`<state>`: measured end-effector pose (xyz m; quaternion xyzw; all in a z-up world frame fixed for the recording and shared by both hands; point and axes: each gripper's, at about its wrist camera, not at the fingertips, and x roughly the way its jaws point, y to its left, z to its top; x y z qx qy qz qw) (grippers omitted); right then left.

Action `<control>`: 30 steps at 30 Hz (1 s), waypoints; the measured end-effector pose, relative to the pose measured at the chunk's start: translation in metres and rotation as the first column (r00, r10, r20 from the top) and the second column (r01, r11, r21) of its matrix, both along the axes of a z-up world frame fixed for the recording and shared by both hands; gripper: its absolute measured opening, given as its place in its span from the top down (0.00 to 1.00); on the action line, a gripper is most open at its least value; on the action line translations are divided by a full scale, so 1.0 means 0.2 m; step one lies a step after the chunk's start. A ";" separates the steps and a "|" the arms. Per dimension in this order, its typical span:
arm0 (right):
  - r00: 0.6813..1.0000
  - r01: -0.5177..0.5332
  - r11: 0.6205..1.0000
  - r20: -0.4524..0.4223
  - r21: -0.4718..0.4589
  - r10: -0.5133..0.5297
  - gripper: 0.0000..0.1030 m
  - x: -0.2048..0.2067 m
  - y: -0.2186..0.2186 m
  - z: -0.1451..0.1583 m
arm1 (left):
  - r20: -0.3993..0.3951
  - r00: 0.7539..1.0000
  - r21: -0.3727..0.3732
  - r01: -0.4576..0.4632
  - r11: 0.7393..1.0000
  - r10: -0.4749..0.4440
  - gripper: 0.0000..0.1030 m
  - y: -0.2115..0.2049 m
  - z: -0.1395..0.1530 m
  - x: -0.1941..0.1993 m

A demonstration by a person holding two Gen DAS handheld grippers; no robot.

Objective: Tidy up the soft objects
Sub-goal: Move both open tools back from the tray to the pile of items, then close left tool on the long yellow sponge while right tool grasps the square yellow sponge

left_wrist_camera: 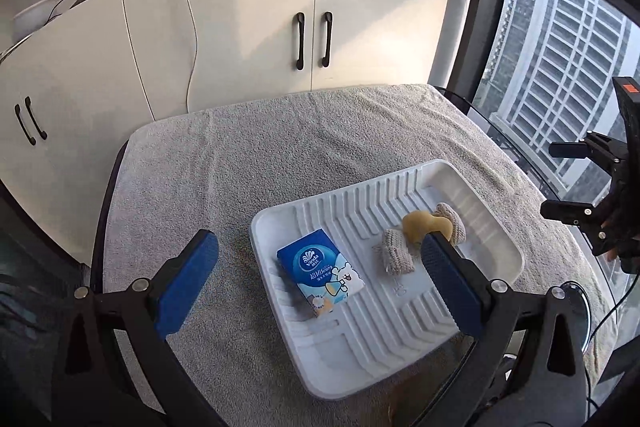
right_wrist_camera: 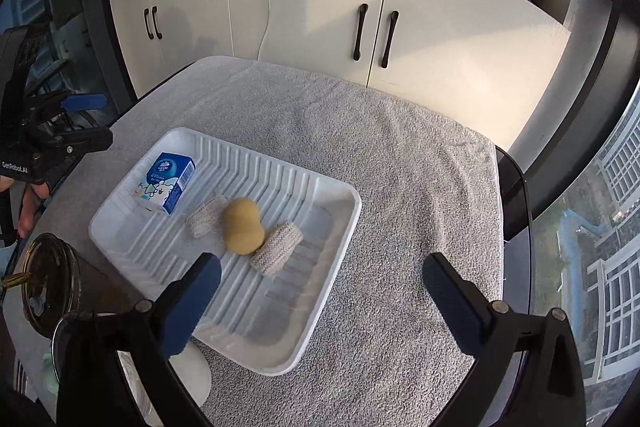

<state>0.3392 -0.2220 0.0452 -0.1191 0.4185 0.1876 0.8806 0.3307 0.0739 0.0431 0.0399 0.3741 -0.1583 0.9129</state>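
A white ribbed tray point(left_wrist_camera: 496, 227) point(right_wrist_camera: 328, 251) lies on a grey towel. In it are a blue tissue pack point(left_wrist_camera: 320, 273) point(right_wrist_camera: 168, 183), a yellow gourd-shaped sponge point(left_wrist_camera: 420, 225) point(right_wrist_camera: 242, 225), and two beige knitted rolls, one point(left_wrist_camera: 394, 253) point(right_wrist_camera: 206, 213) beside the sponge and one point(left_wrist_camera: 454, 223) point(right_wrist_camera: 278, 253) on its other side. My left gripper point(left_wrist_camera: 320, 283) is open and empty above the tray's near end. My right gripper point(right_wrist_camera: 320, 295) is open and empty above the tray's right edge. Each gripper also shows in the other's view point(left_wrist_camera: 568, 183) point(right_wrist_camera: 86, 121).
The grey towel point(left_wrist_camera: 280, 147) point(right_wrist_camera: 400, 167) covers a dark glass table. A dark lidded cup point(right_wrist_camera: 48, 279) stands by the tray's left corner. White cabinets point(left_wrist_camera: 312, 27) stand behind the table. A window point(left_wrist_camera: 560, 67) is on the right.
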 end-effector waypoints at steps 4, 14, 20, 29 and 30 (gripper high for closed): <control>0.999 0.026 0.999 0.027 0.046 -0.027 0.00 -0.16 -0.07 0.08 | 0.042 0.999 -0.020 -0.019 1.000 0.020 0.00 0.06 0.08 -0.20; 0.999 0.031 0.992 0.040 0.122 -0.036 0.00 -0.72 -0.14 0.08 | 0.062 0.998 -0.103 0.007 0.995 0.000 0.00 0.09 0.10 -0.77; 0.999 0.038 0.988 0.030 0.153 -0.043 0.00 -1.01 -0.11 0.00 | 0.047 0.998 -0.100 0.040 0.994 -0.036 0.00 0.00 0.00 -1.04; 0.999 0.045 0.983 0.003 0.178 -0.046 0.00 -1.28 -0.04 -0.14 | -0.016 0.996 -0.117 0.090 0.989 -0.093 0.00 -0.14 -0.19 -1.32; 0.999 0.048 0.982 -0.004 0.185 -0.048 0.00 -1.30 -0.04 -0.15 | -0.020 0.995 -0.116 0.092 0.989 -0.095 0.00 -0.15 -0.20 -1.34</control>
